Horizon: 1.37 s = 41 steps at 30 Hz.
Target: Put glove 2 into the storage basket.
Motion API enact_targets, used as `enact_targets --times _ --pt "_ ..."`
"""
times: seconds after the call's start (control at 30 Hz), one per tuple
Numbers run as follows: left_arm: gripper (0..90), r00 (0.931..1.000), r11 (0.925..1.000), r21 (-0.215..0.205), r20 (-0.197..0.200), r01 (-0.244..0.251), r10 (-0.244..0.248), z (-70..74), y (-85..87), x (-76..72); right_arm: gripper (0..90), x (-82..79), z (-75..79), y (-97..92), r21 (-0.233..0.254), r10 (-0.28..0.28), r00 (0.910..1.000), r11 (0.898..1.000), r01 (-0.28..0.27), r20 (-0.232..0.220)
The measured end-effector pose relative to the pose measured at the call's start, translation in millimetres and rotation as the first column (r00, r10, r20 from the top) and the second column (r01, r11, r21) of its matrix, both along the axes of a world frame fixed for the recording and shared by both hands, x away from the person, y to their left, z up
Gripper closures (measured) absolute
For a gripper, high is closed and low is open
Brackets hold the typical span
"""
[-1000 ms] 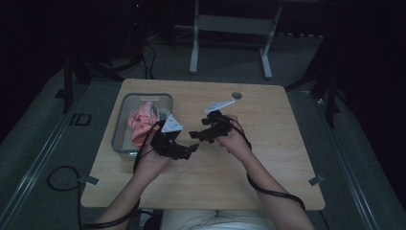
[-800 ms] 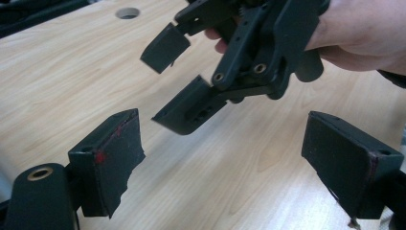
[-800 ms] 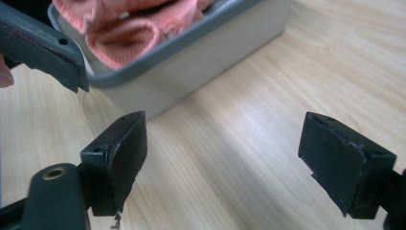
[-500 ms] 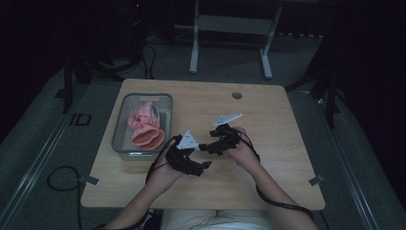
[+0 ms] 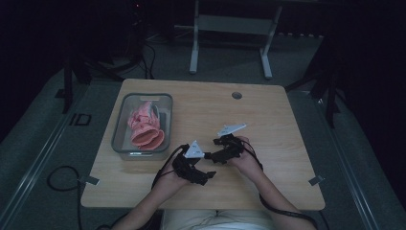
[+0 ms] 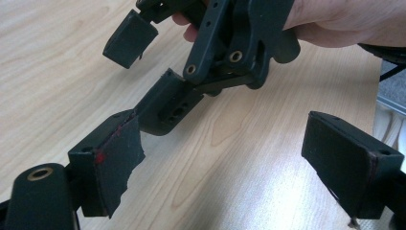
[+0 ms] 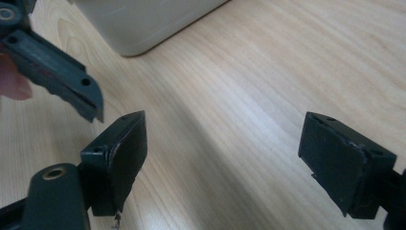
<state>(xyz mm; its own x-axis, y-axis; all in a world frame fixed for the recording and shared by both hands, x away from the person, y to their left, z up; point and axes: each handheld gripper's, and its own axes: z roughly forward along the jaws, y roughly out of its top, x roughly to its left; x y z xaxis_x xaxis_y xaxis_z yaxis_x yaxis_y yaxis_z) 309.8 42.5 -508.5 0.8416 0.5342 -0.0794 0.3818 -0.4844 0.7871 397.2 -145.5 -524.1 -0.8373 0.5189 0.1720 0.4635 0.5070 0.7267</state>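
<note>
Two empty, wide-open claws, left claw (image 5: 207,177) and right claw (image 5: 208,155), are now sinking toward the bare table (image 5: 268,120), having pulled back from the grey bin (image 5: 120,130) holding pink gloves (image 5: 145,125).

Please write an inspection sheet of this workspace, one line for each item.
Surface: wooden table, bare in front of the hands.
Job's things: pink cloth lying in the grey tray at the table's left.
Clutter: nothing seen.
Grippers: left gripper and right gripper low over the table, close together, both open, nothing between the fingers.
Cables: one cable runs along the right forearm; another cable loops on the floor at left.
Surroundings: dark room, metal frame behind the table.
</note>
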Motion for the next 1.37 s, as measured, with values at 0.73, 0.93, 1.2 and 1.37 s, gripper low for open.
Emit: enact_targets --times 0.73,0.93,1.2,1.37 --pt "13.6 0.9965 0.9963 -0.018 0.003 0.084 -0.084 -28.6 -9.8 -12.0 15.9 -12.9 -28.7 -29.0 -0.028 0.005 0.9994 1.000 -0.004 0.036" --pt "13.0 0.9974 0.9973 -0.007 -0.002 0.073 -0.073 -37.6 -6.8 -9.8 15.9 -19.5 -34.7 -40.0 -0.038 -0.003 0.9989 0.999 0.005 0.046" --pt "13.0 0.9990 0.9990 0.011 -0.004 0.044 -0.044 -46.2 -1.4 -8.9 15.9 -25.2 -36.5 -49.1 -0.038 -0.013 0.9963 0.999 0.017 0.085" --pt "13.0 0.9992 0.9991 0.008 0.003 0.040 -0.040 -46.6 -1.1 -9.6 15.9 -25.6 -36.4 -49.5 -0.034 -0.014 0.9954 0.999 0.017 0.095"
